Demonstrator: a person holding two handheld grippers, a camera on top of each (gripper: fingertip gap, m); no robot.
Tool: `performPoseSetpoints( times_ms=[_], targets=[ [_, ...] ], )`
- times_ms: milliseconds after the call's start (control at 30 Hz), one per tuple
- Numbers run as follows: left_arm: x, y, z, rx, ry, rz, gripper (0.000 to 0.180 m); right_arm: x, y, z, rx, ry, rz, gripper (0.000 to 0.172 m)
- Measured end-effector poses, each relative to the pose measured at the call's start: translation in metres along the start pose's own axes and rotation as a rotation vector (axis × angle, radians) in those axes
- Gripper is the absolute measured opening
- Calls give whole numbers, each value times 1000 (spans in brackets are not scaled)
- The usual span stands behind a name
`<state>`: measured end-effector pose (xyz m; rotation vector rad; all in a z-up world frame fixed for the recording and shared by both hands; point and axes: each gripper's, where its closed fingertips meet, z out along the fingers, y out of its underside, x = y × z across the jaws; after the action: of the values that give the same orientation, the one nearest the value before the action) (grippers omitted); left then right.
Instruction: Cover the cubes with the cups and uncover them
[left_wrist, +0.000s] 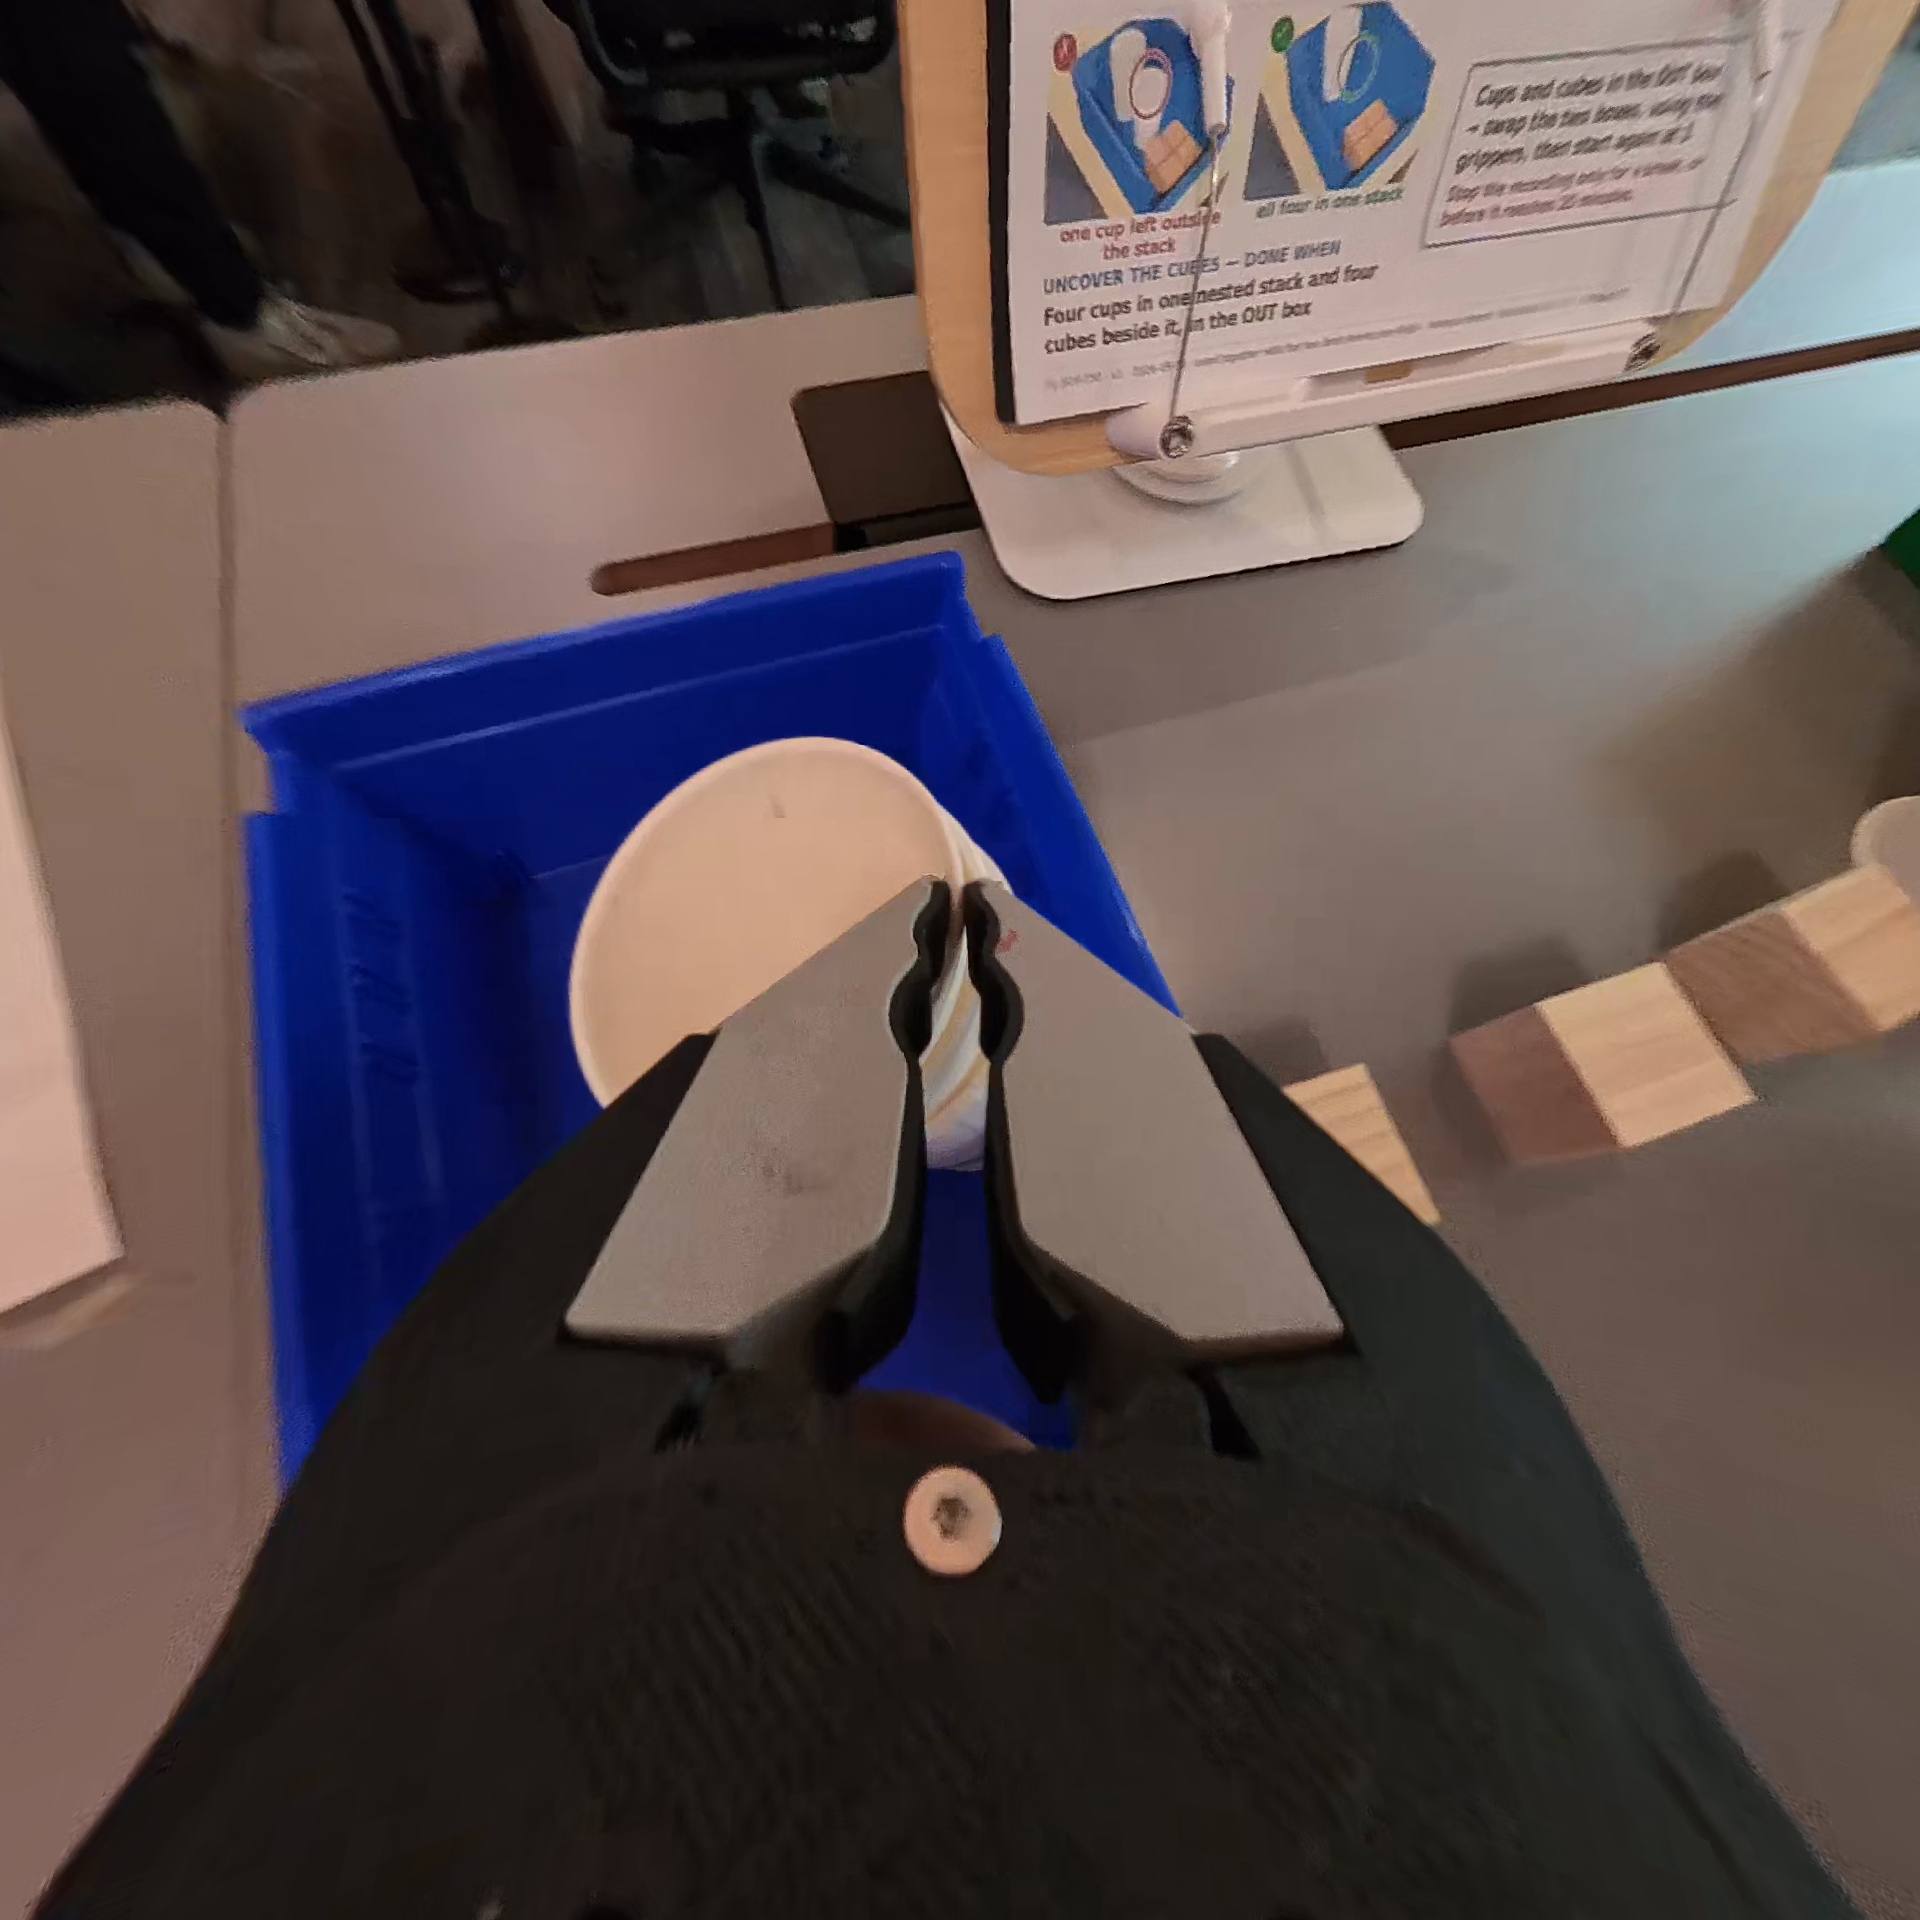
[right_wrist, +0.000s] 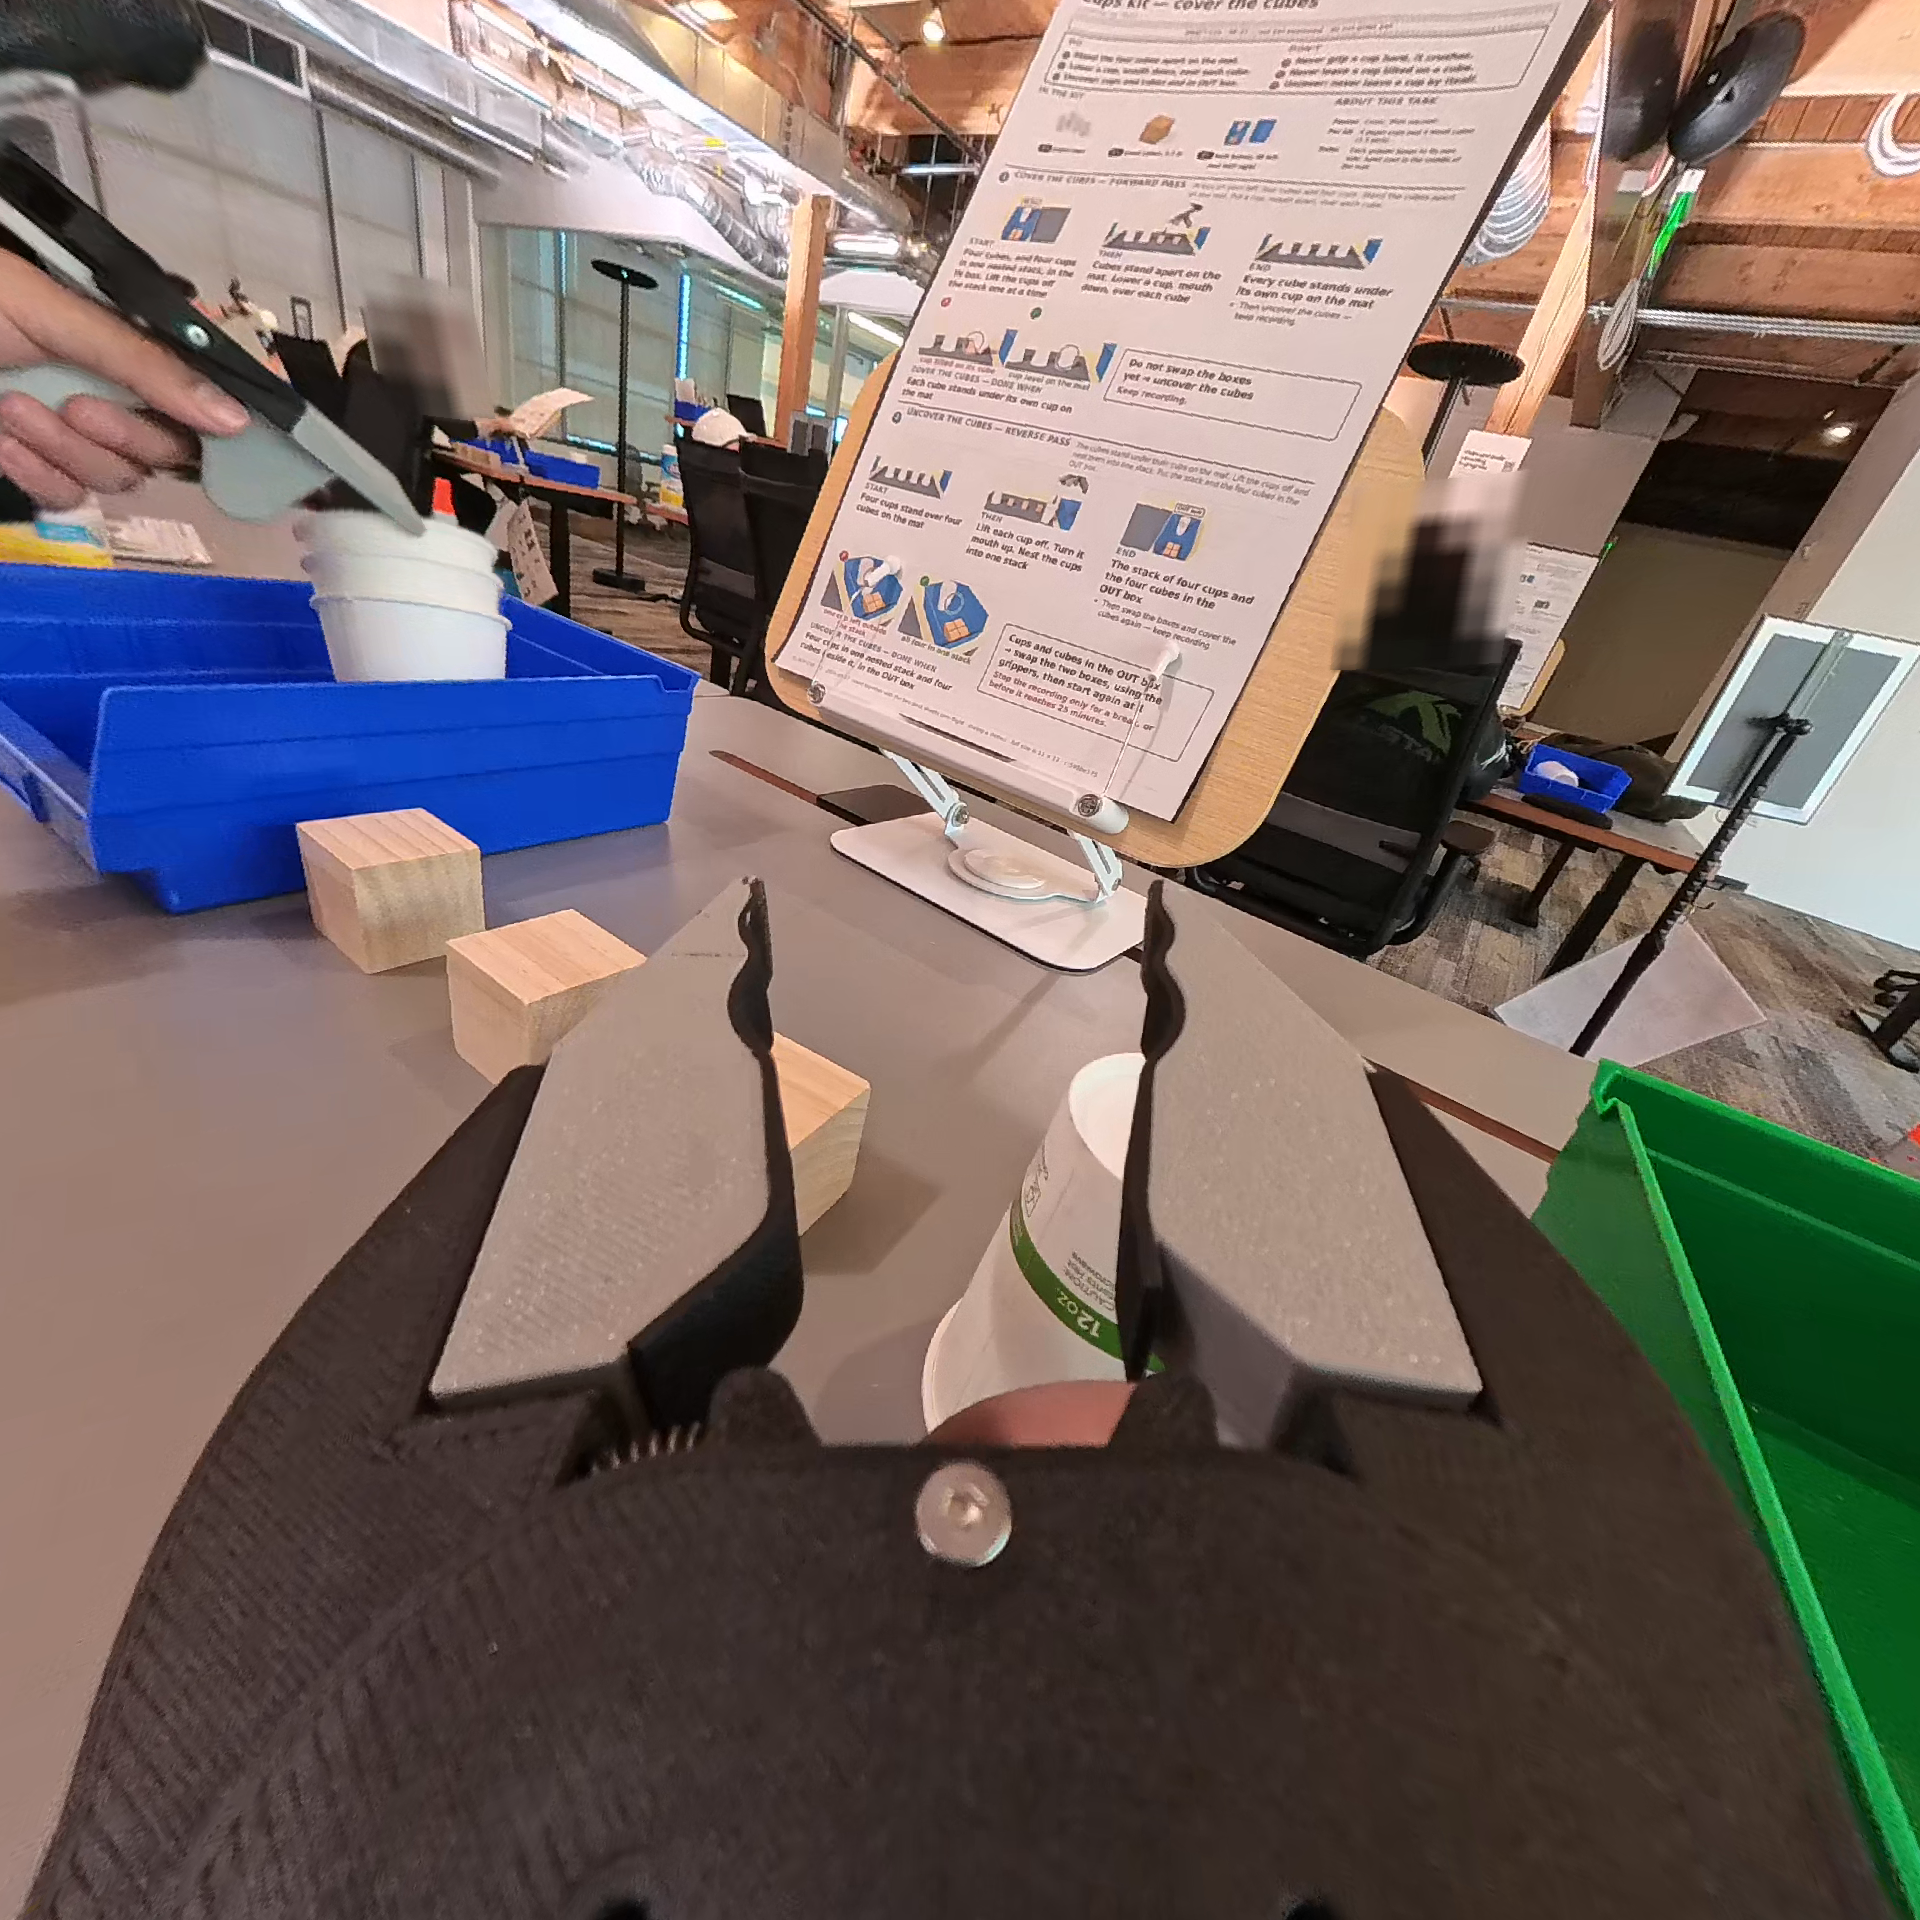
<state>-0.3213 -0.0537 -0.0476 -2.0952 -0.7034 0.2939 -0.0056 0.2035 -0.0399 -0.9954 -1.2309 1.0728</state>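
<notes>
Cup pulled from the stack for covering a cube.
Left tool (left_wrist: 956, 914) pinches the top cup's (left_wrist: 769, 914) rim in the blue bin (left_wrist: 623, 665); right tool (right_wrist: 956, 914) gapes around an upturned cup (right_wrist: 1049, 1247). Next, likely lift clear.

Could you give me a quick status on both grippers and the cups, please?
Left gripper pinching cup stack rim in blue bin. Right gripper open around inverted cup on table. Three cubes uncovered. Nothing in the way.

Left tool (left_wrist: 954, 914) tilted down, fingers pinched on cup rim; right tool (right_wrist: 951, 925) level, fingers wide apart.
</notes>
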Motion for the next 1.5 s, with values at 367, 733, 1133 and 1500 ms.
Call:
performPoseSetpoints(
  times_ms=[367, 733, 1133, 1500],
  targets=[
    [-4, -69, -53, 188, -374, 306, 2, -4, 2, 1, -6, -27, -3, 75],
    [163, -117, -113, 499, -155, 523, 2, -72, 3, -4, 2, -333, -80, 77],
    [377, -67, -169, 757, 701, 313, 2, -73, -14, -11, 86, -364, 17, 80],
    [369, -22, -105, 713, 857, -14, 1, -48, -41, -20, 191, -448, 377, 84]
  ],
)
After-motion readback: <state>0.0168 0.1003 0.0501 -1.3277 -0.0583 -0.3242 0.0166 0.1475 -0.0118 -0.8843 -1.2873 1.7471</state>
